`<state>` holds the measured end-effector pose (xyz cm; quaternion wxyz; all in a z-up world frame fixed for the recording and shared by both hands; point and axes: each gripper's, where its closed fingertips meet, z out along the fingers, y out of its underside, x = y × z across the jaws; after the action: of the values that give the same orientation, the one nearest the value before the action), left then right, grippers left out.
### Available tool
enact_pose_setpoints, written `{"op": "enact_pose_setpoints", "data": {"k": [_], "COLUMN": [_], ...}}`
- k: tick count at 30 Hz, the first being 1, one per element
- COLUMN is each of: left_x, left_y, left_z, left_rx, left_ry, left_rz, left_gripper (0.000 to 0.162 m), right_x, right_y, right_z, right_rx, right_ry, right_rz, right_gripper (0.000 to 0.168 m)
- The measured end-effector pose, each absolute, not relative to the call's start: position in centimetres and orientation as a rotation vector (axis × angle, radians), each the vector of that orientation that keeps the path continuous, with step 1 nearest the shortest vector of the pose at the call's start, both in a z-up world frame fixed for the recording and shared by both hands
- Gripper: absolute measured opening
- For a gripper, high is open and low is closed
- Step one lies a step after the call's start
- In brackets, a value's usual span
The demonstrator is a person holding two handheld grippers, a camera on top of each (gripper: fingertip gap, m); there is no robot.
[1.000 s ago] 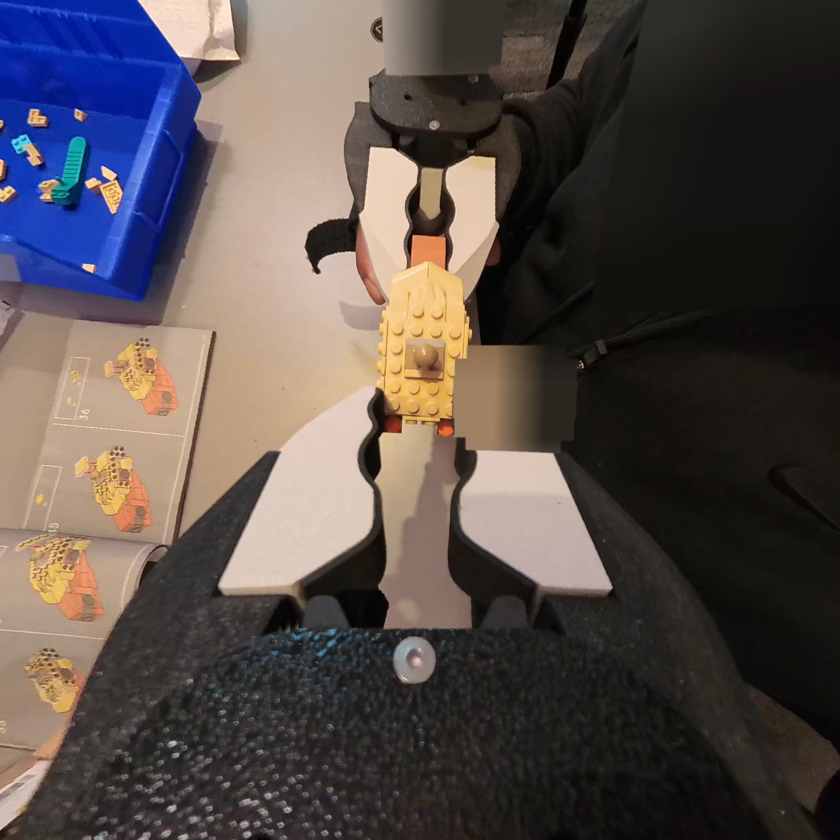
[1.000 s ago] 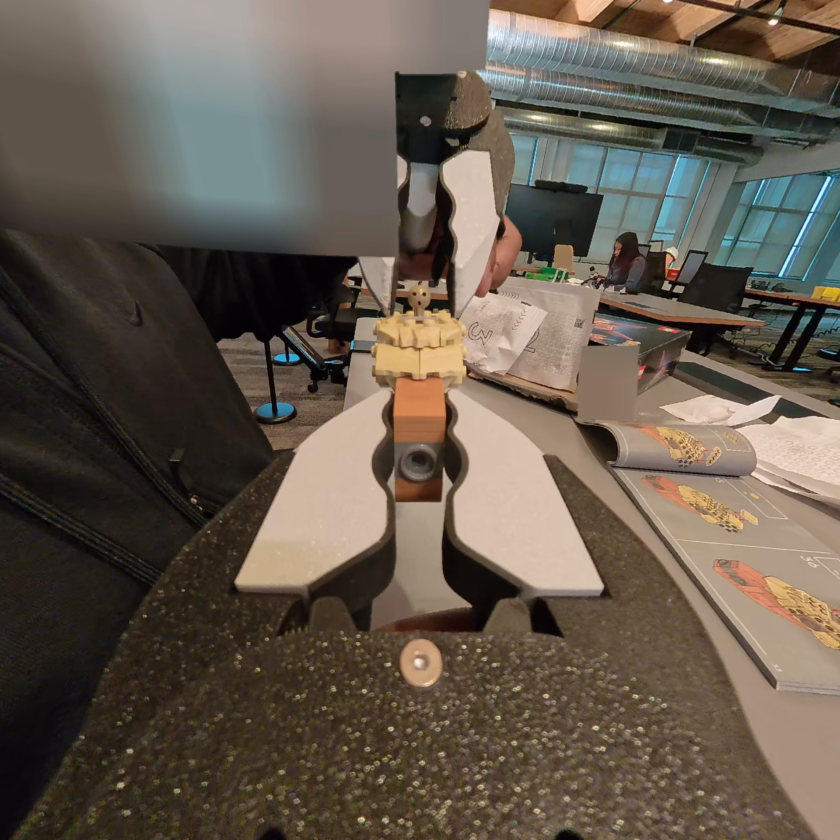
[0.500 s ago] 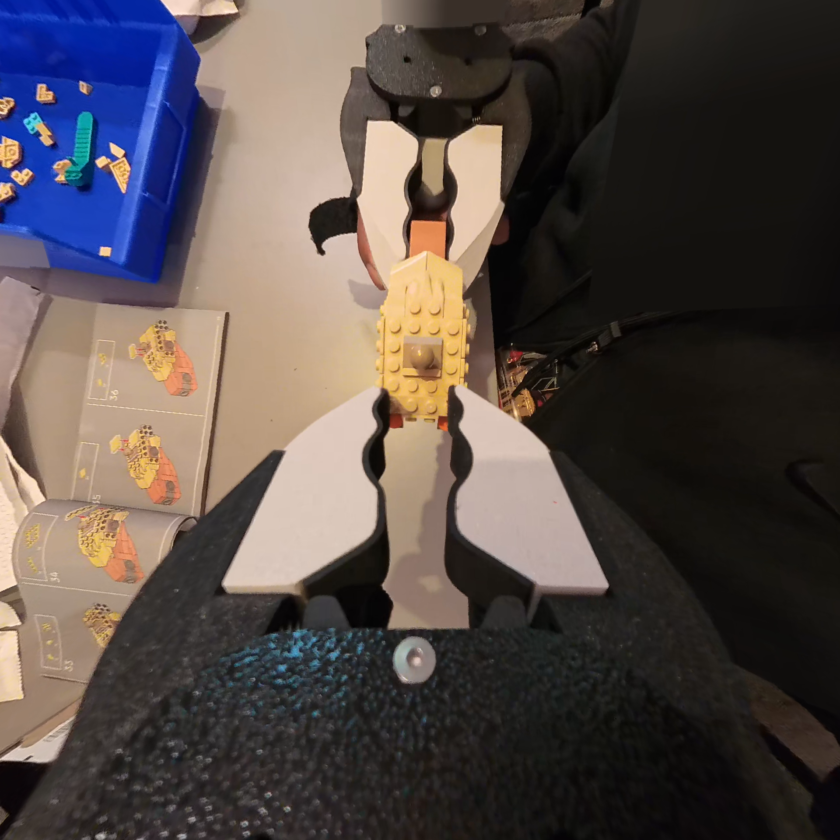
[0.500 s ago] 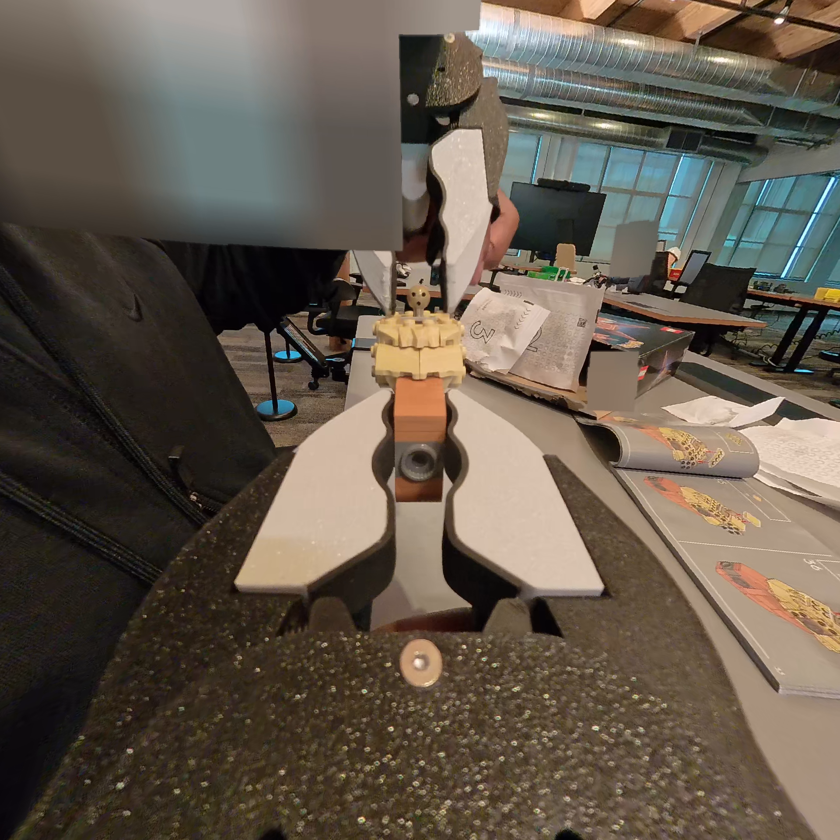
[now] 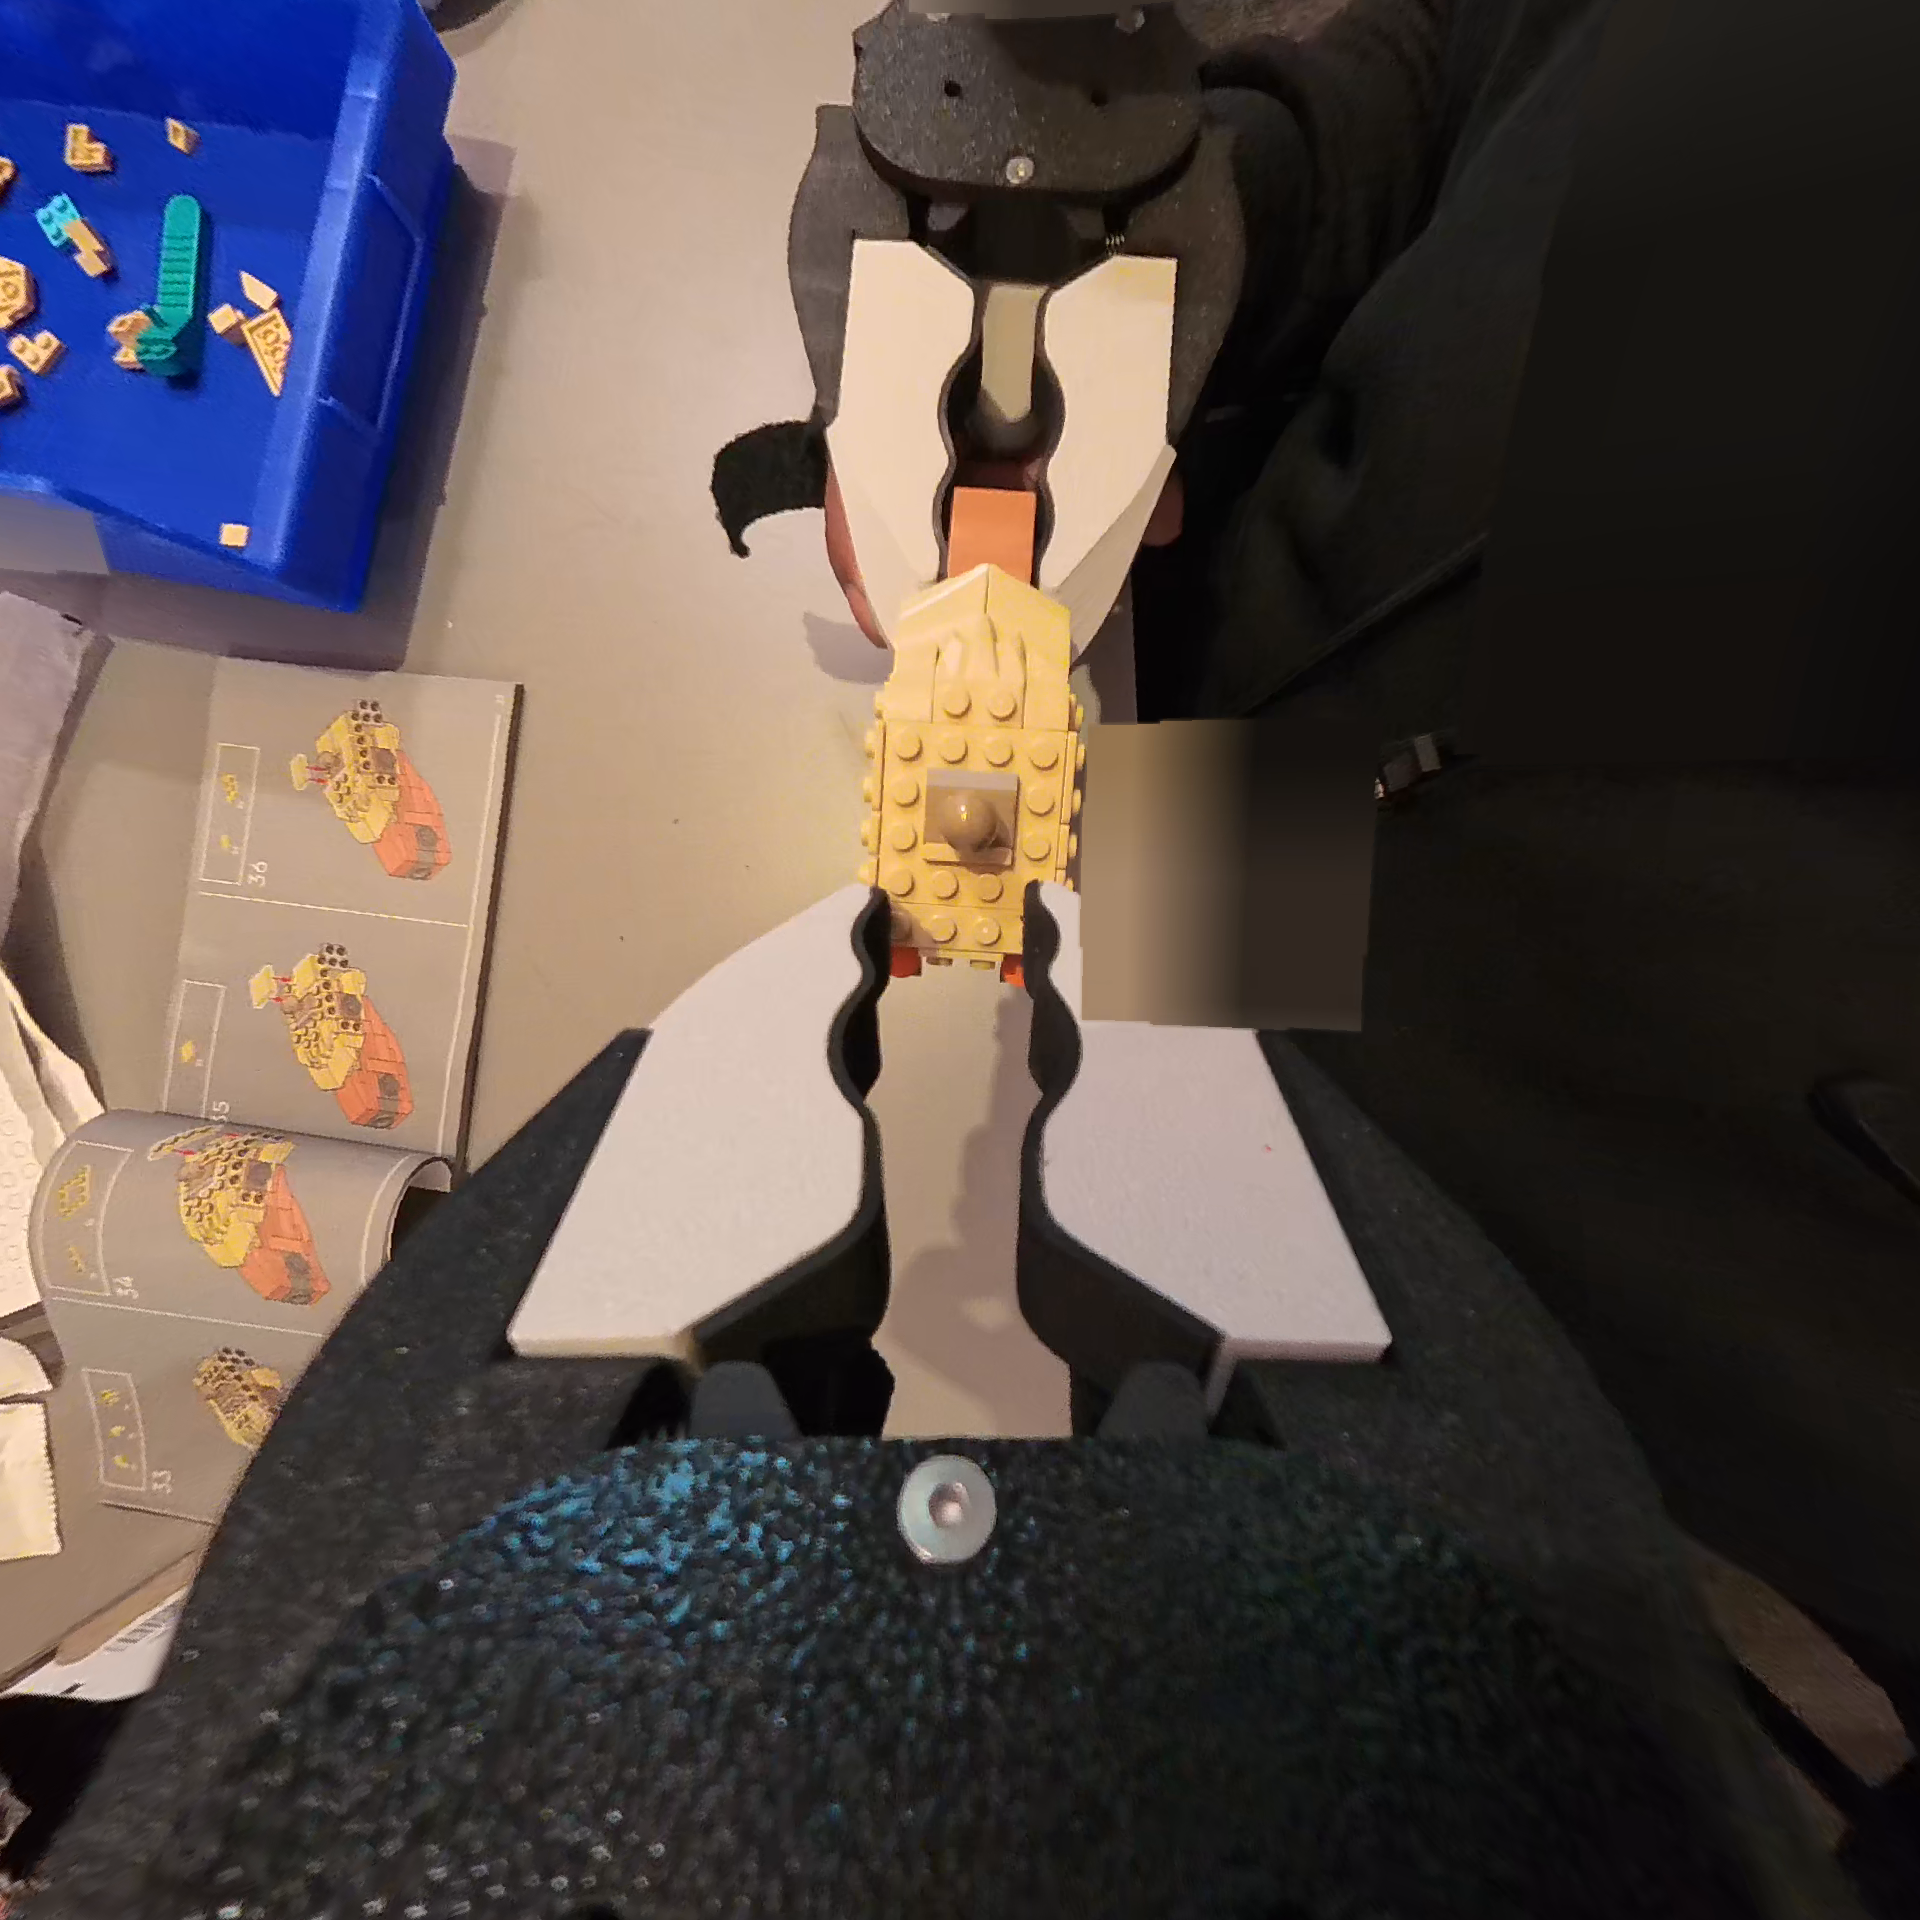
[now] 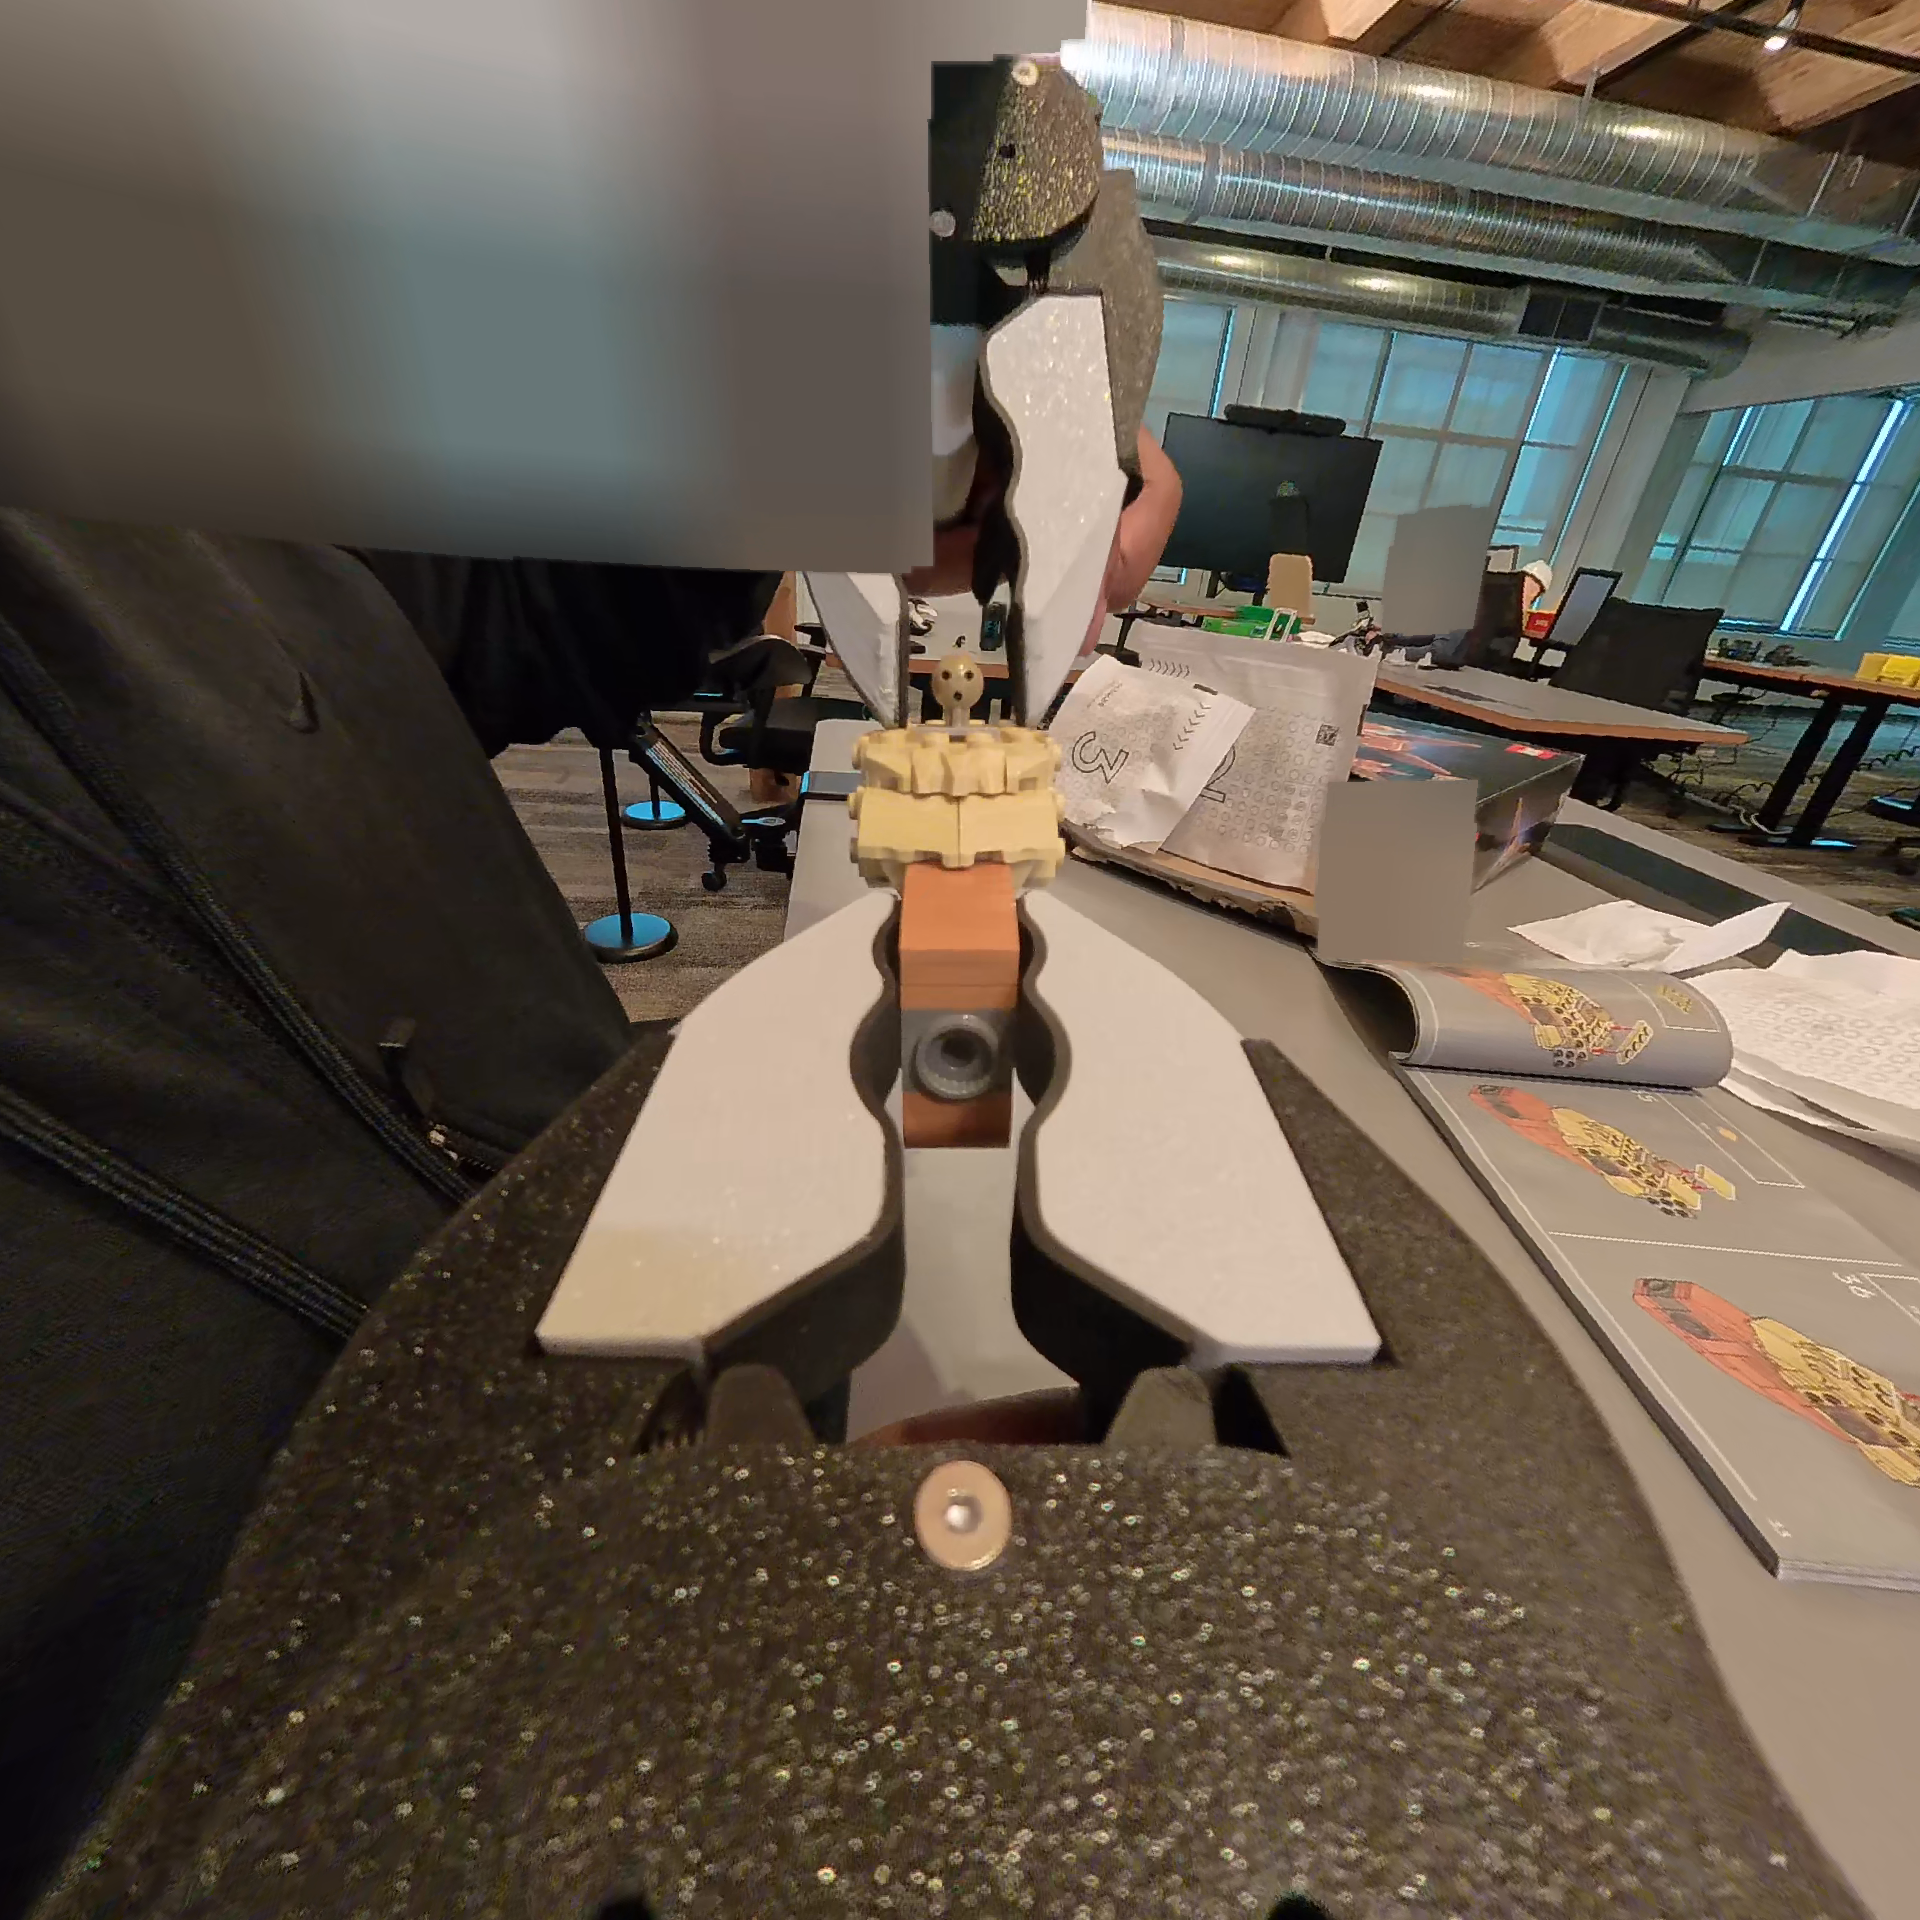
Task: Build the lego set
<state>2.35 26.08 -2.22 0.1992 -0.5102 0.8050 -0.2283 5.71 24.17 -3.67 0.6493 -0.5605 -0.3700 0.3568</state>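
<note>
My left gripper (image 5: 954,920) brackets the near end of the tan-and-orange studded lego model (image 5: 971,800), jaws narrow, whether gripping I cannot tell. Its long axis runs straight to my right gripper (image 6: 956,1023), clamped on its orange block end.

The left wrist view looks down from above, along its own hand-held gripper (image 5: 956,925), at the grey worktop (image 5: 665,416). The right wrist view looks sideways, low and level, across the room. Both sit very close to the lego model (image 5: 971,800), and both see it (image 6: 956,800) from opposite ends.
</note>
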Motion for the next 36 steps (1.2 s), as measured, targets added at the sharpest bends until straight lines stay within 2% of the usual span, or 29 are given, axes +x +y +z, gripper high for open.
{"op": "enact_pose_setpoints", "data": {"k": [6,12,15,24,36], "left_x": [2.3,2.4,2.2,2.9,4.0], "left_y": [25.9,25.6,25.3,25.1,24.2], "left_z": [-1.2,1.2,1.7,-1.1,-0.5], "left_rx": [-1.36,-1.044,-0.764,-0.369,-0.173], "left_ry": [2.178,1.937,1.799,1.798,1.748], "left_rz": [-0.74,-0.84,-0.736,-0.332,-0.29], "left_gripper": [0.031,0.039,0.05,0.057,0.049], "right_x": [5.9,6.2,6.5,7.0,7.2], "right_y": [24.1,24.0,24.0,23.5,23.2], "right_z": [-3.4,-2.9,-2.6,-1.7,-1.3], "right_rx": [-1.262,-1.251,-1.243,-1.215,-1.192], "right_ry": [-0.824,-0.797,-0.77,-0.7,-0.681], "right_rz": [0.83,0.879,0.928,1.169,1.259], "right_gripper": [0.017,0.017,0.017,0.018,0.018]}}
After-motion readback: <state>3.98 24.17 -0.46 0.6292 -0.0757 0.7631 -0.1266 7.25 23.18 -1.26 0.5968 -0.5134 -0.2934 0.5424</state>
